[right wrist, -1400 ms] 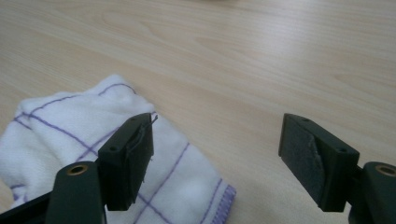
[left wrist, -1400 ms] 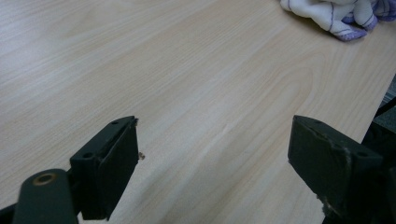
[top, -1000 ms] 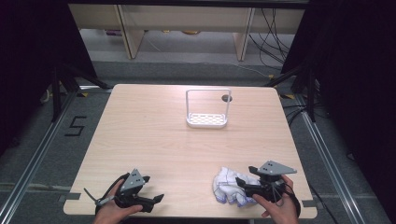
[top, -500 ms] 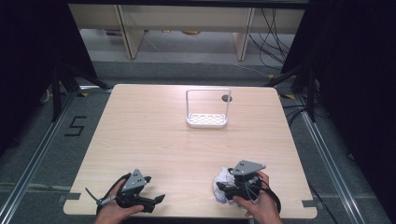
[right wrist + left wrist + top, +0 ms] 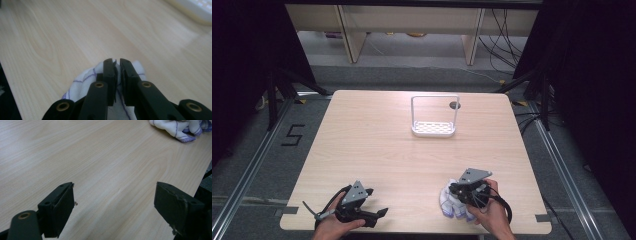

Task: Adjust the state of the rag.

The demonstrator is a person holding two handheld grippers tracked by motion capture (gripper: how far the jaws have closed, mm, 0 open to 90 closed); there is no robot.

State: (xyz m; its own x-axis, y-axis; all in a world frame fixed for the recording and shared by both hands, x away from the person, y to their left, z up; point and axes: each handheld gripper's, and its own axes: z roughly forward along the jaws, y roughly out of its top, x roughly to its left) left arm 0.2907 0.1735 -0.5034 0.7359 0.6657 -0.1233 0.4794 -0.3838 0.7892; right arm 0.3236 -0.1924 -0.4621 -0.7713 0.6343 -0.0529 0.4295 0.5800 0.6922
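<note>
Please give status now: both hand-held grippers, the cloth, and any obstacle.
Left hand-held gripper open, over bare table. Right hand-held gripper shut on white cloth near front edge. White rack far off, nothing in the way.

Tables: one wooden table (image 5: pixel 377 150)
Racks: one white rack (image 5: pixel 434 120)
Cloths: one white cloth (image 5: pixel 451 202) with purple lines
Grippers: two, left gripper (image 5: pixel 379 214) and right gripper (image 5: pixel 453 190)

Taped numeral "5" (image 5: pixel 294 135) on the floor left of the table (image 5: pixel 362 150).
</note>
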